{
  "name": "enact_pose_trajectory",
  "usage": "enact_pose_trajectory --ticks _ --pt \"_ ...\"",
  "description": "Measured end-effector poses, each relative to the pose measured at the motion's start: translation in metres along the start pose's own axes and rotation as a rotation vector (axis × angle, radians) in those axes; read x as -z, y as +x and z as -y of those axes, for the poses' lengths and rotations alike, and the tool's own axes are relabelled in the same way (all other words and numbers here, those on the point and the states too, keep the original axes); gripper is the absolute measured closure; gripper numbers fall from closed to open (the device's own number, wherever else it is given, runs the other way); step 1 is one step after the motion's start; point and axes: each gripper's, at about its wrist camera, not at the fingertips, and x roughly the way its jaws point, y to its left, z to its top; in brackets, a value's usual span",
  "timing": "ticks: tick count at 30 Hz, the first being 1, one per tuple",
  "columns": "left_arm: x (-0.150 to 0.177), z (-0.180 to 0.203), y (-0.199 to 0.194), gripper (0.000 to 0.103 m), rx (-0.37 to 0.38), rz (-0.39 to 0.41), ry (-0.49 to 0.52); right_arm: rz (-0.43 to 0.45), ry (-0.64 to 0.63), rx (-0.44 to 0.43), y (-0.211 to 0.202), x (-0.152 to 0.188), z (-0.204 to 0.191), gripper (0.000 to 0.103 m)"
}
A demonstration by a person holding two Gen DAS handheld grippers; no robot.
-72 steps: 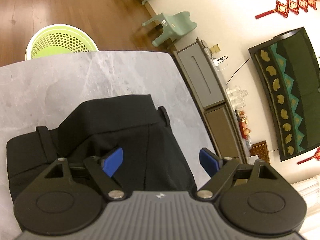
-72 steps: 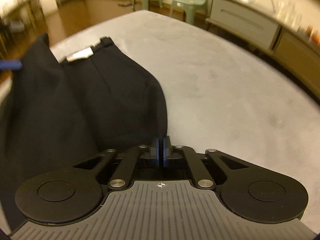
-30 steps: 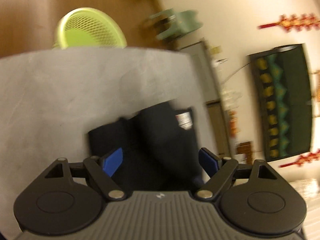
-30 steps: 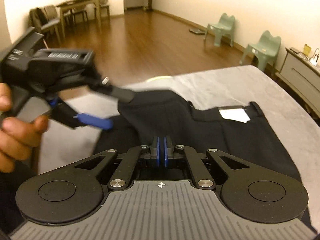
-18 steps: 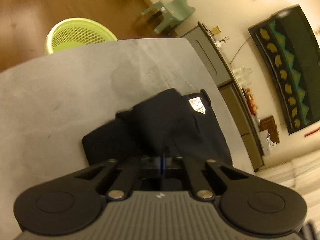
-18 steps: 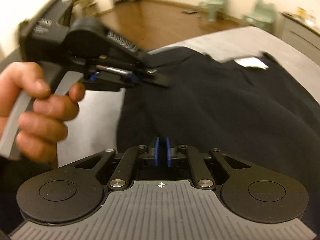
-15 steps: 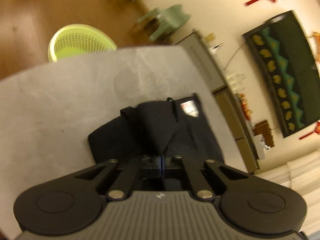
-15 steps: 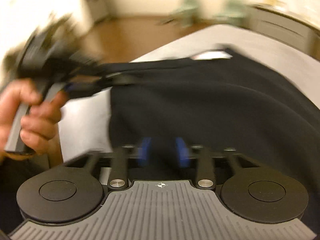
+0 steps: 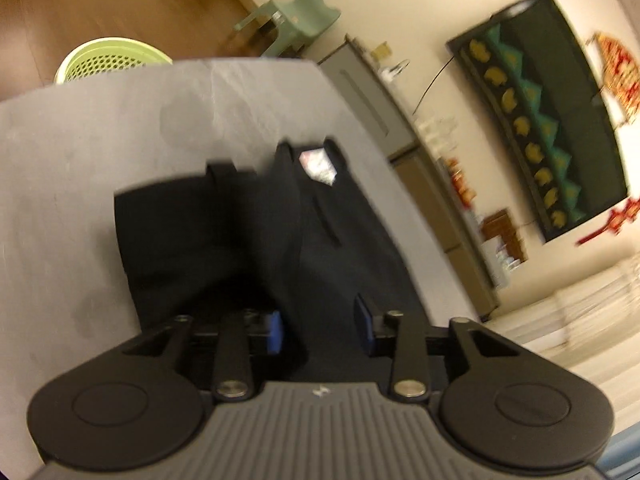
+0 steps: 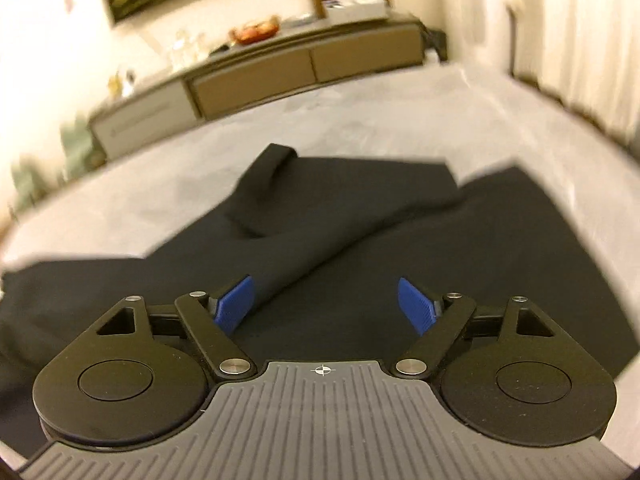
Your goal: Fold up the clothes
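Observation:
Black trousers (image 9: 224, 220) lie on the grey table (image 9: 80, 152), waistband and a white label (image 9: 318, 164) at the far end. A raised fold of the cloth runs back between the blue pads of my left gripper (image 9: 319, 330), whose jaws stand partly apart and do not pinch it. In the right wrist view the trouser legs (image 10: 360, 216) spread across the table (image 10: 360, 120), one leg crossing over the other. My right gripper (image 10: 327, 306) is wide open just above the cloth and holds nothing.
A lime-green laundry basket (image 9: 108, 60) stands on the wooden floor beyond the table's far edge. Green chairs (image 9: 296, 16) and a low sideboard (image 10: 280, 68) line the wall. A dark wall hanging (image 9: 540, 120) is on the right.
Both grippers were shut on the trousers half a second ago and now stand open, the cloth released. The right view has swung from the waistband side toward the legs and sideboard.

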Motion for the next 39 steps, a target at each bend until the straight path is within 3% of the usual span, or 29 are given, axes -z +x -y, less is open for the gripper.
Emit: enact_pose_trajectory --ticks 2,3,6,8,9,12,14,17,20,23,24,25,26,28,30,34,37,38,39 --pt "0.004 0.004 0.004 0.08 -0.063 0.008 0.036 0.001 -0.169 0.019 0.011 -0.009 -0.008 0.019" --pt "0.004 0.004 0.006 0.095 -0.1 0.016 0.048 0.007 -0.272 0.013 0.013 -0.011 -0.013 0.018" --pt "0.001 -0.007 0.006 0.1 -0.172 0.026 -0.002 0.021 -0.574 -0.011 0.023 -0.017 -0.024 0.017" --pt "-0.001 -0.015 0.006 0.1 -0.203 0.031 -0.045 0.03 -0.724 -0.006 0.027 -0.021 -0.028 0.015" --pt "-0.002 -0.015 0.004 0.1 -0.206 0.042 -0.047 0.024 -0.735 0.002 0.031 -0.027 -0.023 0.015" --pt "0.001 -0.006 -0.013 0.096 -0.233 0.122 -0.009 0.024 -0.661 0.012 0.037 -0.045 -0.005 0.016" --pt "0.008 0.004 -0.029 0.088 -0.22 0.192 0.035 0.027 -0.553 -0.053 0.039 -0.055 0.007 0.017" --pt "0.02 0.026 -0.045 0.087 -0.248 0.307 0.143 0.058 -0.286 -0.24 0.036 -0.069 0.019 0.017" --pt "0.026 0.052 -0.042 0.087 -0.267 0.352 0.259 0.012 -0.249 -0.317 0.056 -0.073 -0.009 0.013" --pt "0.028 0.063 -0.032 0.087 -0.267 0.337 0.289 -0.033 -0.337 -0.271 0.091 -0.065 -0.04 0.017" --pt "0.028 0.064 -0.03 0.087 -0.267 0.327 0.287 -0.06 -0.358 -0.244 0.106 -0.062 -0.048 0.037" --pt "0.027 0.062 -0.028 0.087 -0.27 0.316 0.277 -0.1 -0.357 -0.222 0.118 -0.062 -0.05 0.077" --pt "0.026 0.058 -0.027 0.087 -0.28 0.305 0.256 -0.129 -0.337 -0.203 0.125 -0.062 -0.047 0.089" --pt "0.02 0.042 -0.024 0.087 -0.285 0.267 0.187 -0.139 -0.31 -0.189 0.115 -0.066 -0.041 0.098" --pt "0.014 0.024 -0.021 0.087 -0.281 0.222 0.104 -0.138 -0.296 -0.199 0.1 -0.077 -0.037 0.099" --pt "0.007 0.0 -0.02 0.087 -0.29 0.189 0.015 -0.076 -0.137 -0.369 0.053 -0.135 -0.02 0.1" --pt "0.003 -0.002 -0.014 0.087 -0.338 0.191 0.033 0.012 0.138 -0.476 0.042 -0.21 0.001 0.103" --pt "0.002 -0.001 -0.011 0.087 -0.35 0.188 0.04 0.025 0.286 -0.482 0.053 -0.235 0.014 0.103" --pt "0.002 0.001 -0.008 0.087 -0.358 0.184 0.046 0.046 0.354 -0.384 0.066 -0.248 0.022 0.101"
